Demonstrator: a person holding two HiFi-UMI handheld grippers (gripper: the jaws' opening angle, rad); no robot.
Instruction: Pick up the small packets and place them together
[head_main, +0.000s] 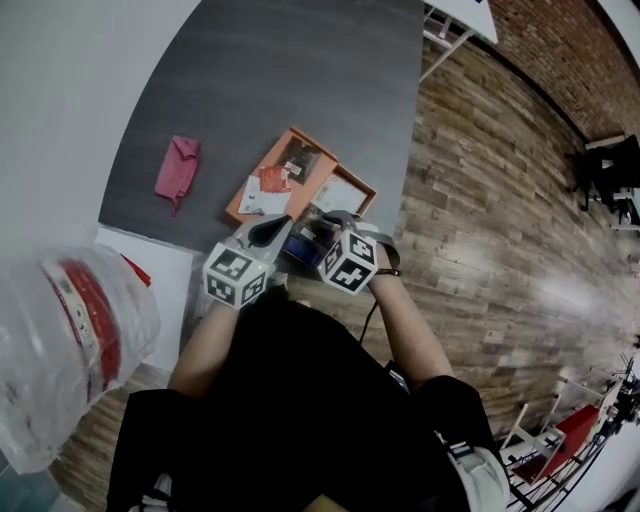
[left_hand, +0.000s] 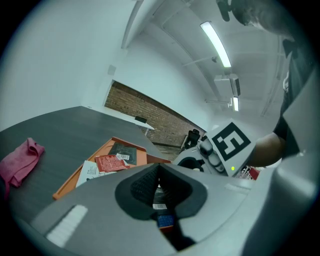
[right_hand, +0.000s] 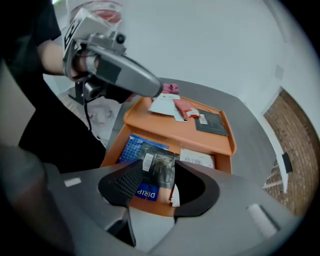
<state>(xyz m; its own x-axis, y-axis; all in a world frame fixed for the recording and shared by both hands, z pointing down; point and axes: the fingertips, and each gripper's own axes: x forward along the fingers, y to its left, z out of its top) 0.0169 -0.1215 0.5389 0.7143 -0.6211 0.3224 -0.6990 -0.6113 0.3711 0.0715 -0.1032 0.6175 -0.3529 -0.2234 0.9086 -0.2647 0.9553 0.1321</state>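
Two orange trays stand on the dark table. The far tray (head_main: 243, 190) (right_hand: 227, 142) holds a red packet (head_main: 273, 180) (left_hand: 111, 162), a white packet (head_main: 262, 200) and a black packet (right_hand: 212, 122). In the near tray (right_hand: 114, 146) a dark packet (right_hand: 160, 167) lies on a blue packet (right_hand: 131, 147), beside a white packet (right_hand: 197, 159). My right gripper (right_hand: 157, 176) (head_main: 322, 228) points steeply down over the near tray, jaws apart on either side of the dark packet, pads clear of it. My left gripper (left_hand: 159, 172) (right_hand: 157, 90) hovers beside it with its tips together and nothing seen held.
A pink cloth (head_main: 177, 170) (left_hand: 20, 162) lies on the table left of the trays. A clear plastic bag with red print (head_main: 60, 350) sits off the table's near left corner. The wooden floor (head_main: 500, 220) lies to the right of the table edge.
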